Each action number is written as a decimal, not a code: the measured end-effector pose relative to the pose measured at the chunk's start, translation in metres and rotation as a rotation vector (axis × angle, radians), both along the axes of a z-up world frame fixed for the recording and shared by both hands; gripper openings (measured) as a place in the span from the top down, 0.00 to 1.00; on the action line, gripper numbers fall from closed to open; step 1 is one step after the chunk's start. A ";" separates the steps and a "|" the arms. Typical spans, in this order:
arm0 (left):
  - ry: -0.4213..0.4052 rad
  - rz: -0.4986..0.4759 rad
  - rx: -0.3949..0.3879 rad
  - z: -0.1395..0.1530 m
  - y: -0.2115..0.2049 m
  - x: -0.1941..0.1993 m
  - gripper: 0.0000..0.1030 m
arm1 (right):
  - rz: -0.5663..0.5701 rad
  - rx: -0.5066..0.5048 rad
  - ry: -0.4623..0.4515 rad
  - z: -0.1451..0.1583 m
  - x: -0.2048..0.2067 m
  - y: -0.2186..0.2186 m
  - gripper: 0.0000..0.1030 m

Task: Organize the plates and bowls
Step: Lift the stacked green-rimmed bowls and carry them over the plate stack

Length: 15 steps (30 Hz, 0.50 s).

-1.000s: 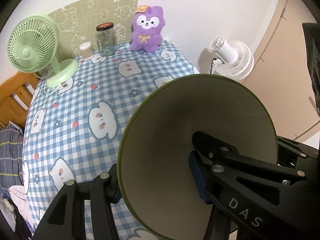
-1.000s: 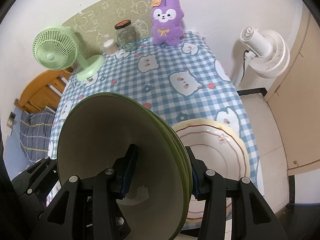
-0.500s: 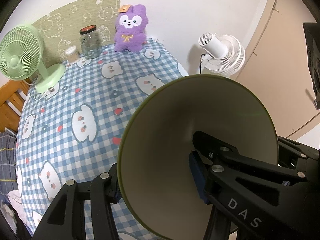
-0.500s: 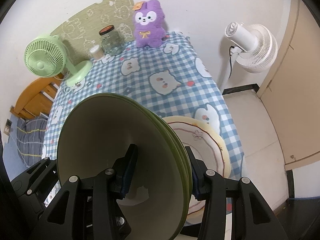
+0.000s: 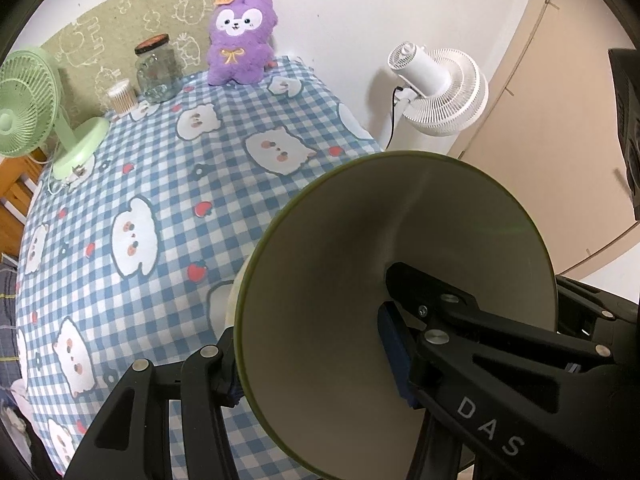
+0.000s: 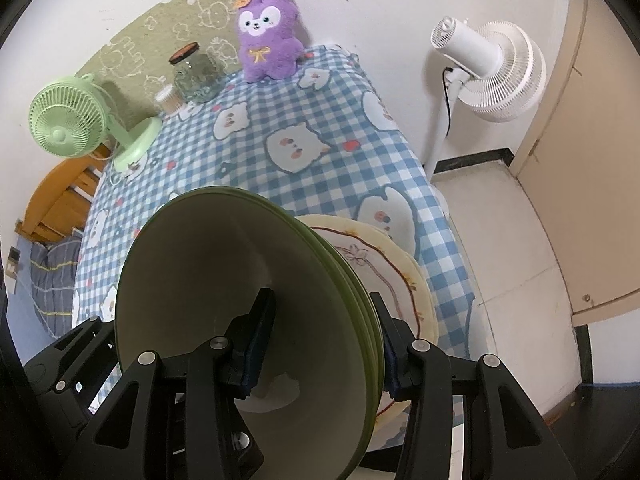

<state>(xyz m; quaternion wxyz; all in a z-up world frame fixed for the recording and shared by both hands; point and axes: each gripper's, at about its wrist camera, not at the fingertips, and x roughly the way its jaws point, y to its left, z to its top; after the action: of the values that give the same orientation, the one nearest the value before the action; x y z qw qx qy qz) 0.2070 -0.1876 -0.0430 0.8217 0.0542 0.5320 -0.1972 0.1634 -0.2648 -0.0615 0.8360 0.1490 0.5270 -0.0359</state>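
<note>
- Right now I have both grippers clamped on one stack of green bowls [image 6: 224, 280], held up on edge above the table [image 5: 168, 184] with its blue checked cloth.
- On my left wrist view, the left gripper [image 5: 308, 364] stands about half open with the stack's rim gripped between its pads: one blue pad presses inside the top bowl, the other finger sits against the outside.
- On my right wrist view, the right gripper [image 6: 320, 344] pinches the opposite side of the rim the same way, one pad inside and one outside, and I count several green rims nested together at that edge.
- Just behind the stack, a cream plate [image 6: 384, 264] with a brown line and flower print lies flat near the table's edge, partly hidden by the bowls.
- Farther back I see a green desk fan [image 6: 80, 128], a glass jar [image 6: 196, 76], a purple plush toy [image 6: 268, 40] by the wall, and a white standing fan [image 6: 492, 76] on the floor beside the table.
</note>
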 end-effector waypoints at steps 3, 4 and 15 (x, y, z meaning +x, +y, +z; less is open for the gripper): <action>0.007 -0.002 0.005 -0.006 -0.003 0.001 0.45 | -0.003 0.008 0.009 -0.007 0.002 -0.004 0.51; 0.007 -0.006 0.012 -0.008 -0.005 0.002 0.45 | -0.007 0.015 0.013 -0.010 0.003 -0.006 0.51; 0.049 -0.008 0.046 -0.025 -0.010 0.012 0.45 | -0.014 0.046 0.053 -0.030 0.014 -0.010 0.51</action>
<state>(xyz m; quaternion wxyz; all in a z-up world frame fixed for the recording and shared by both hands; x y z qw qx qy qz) 0.2190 -0.1973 -0.0681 0.8061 0.0703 0.5562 -0.1893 0.1771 -0.2749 -0.0916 0.8176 0.1711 0.5487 -0.0336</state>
